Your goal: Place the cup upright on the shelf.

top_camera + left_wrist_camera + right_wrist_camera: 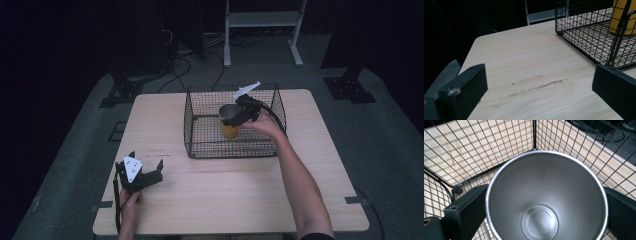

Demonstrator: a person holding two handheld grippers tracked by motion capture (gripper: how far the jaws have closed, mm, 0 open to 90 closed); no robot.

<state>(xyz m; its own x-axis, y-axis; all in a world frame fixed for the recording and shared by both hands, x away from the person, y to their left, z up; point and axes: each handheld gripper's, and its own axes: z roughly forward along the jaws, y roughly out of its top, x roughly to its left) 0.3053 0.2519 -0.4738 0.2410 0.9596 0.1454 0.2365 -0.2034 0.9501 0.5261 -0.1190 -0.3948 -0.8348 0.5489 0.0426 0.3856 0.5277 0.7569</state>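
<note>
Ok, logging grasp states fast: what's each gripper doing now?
Left gripper: open, holding nothing, above the table.
Right gripper: shut on the yellow steel cup in the wire basket.

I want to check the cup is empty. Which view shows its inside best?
The right gripper view: it looks straight into the steel cup, bare to the bottom. The high view shows its rim and yellow outside; the left gripper view, a yellow sliver behind the wire basket.

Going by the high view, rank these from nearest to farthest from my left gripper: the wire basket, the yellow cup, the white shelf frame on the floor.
From the left gripper, low at the table's near left:
1. Wire basket, its near left corner up and to the right.
2. Yellow cup, inside the basket, between the right gripper jaws.
3. White shelf frame, on the floor beyond the table.
</note>
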